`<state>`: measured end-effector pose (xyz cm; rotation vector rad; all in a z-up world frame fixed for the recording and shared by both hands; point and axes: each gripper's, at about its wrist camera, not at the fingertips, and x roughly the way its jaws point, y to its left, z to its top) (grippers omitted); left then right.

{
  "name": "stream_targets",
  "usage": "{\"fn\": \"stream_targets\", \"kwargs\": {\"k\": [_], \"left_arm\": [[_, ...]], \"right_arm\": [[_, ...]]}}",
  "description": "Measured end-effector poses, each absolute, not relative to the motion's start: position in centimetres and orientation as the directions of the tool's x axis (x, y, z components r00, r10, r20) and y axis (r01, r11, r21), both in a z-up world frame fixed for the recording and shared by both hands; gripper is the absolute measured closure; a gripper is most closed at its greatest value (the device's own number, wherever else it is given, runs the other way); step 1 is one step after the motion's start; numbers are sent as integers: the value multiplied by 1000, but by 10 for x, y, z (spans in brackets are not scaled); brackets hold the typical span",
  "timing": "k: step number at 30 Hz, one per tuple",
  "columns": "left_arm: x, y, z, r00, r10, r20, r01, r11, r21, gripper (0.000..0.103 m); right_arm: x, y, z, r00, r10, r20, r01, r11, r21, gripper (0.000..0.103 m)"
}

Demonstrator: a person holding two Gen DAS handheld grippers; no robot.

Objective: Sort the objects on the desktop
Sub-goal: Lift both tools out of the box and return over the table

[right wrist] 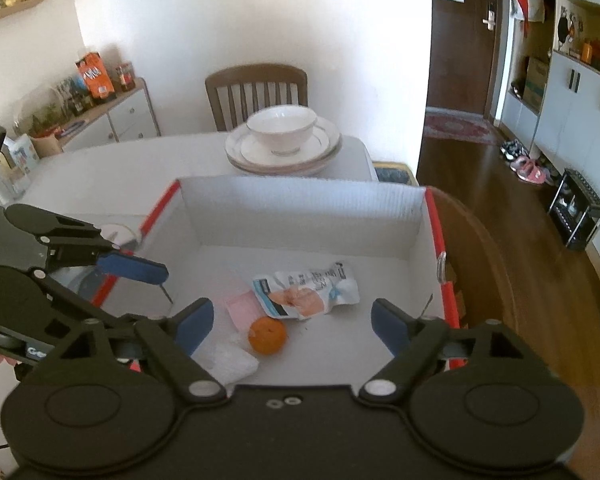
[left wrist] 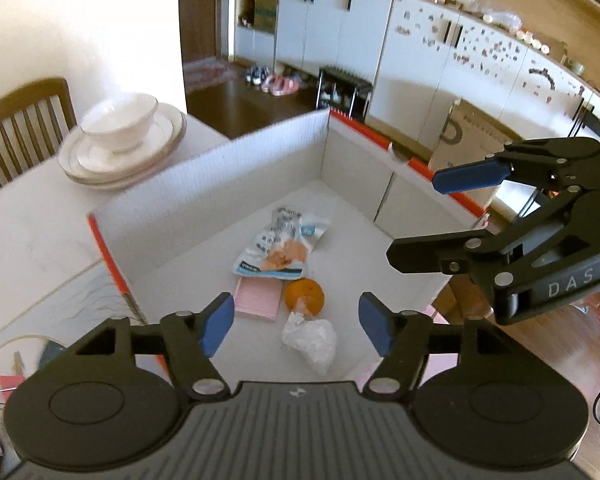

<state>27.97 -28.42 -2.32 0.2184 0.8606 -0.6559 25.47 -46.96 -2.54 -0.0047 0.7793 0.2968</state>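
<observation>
Both grippers above white box (left wrist: 268, 148), jaws apart, nothing between: left gripper (left wrist: 296, 326), right gripper (right wrist: 292, 326). Inside box: orange (right wrist: 267, 335), snack packet (right wrist: 308, 288), crumpled tissue (left wrist: 312, 338), pink notepad (left wrist: 258, 298) partly hidden under packet. Packet print unreadable.

one white box (left wrist: 260, 168) holds four things: one orange (left wrist: 305, 295), one snack packet (left wrist: 280, 246), one pink notepad (left wrist: 257, 297), one crumpled white wrapper (left wrist: 312, 338). one bowl (right wrist: 281, 125) sits on stacked plates (right wrist: 284, 156); one chair (right wrist: 256, 90).

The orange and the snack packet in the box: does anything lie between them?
No. In both wrist views the orange sits just beside the packet's edge, with only bare box floor between. The pink pad lies to one side.
</observation>
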Motion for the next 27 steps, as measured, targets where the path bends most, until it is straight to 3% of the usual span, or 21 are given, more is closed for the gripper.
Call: {"fn": "stream_targets", "kwargs": {"k": [6, 12, 19, 23, 27], "left_arm": [[262, -261, -5, 517, -467, -718, 597, 797, -88, 34], [245, -226, 7, 568, -457, -684, 560, 824, -85, 23], [219, -176, 12, 618, -438, -652, 524, 848, -73, 14], [208, -150, 9, 632, -427, -646, 502, 861, -79, 0], [198, -124, 3, 622, -430, -654, 489, 866, -104, 0]], "right_arm": [[238, -458, -13, 697, 294, -654, -283, 951, 126, 7], [223, -442, -5, 718, 300, -628, -269, 952, 147, 1], [206, -409, 0, 733, 305, -608, -268, 951, 154, 1], [196, -388, 2, 745, 303, -595, -260, 952, 159, 1], [186, -365, 3, 740, 304, -600, -263, 952, 157, 1]]}}
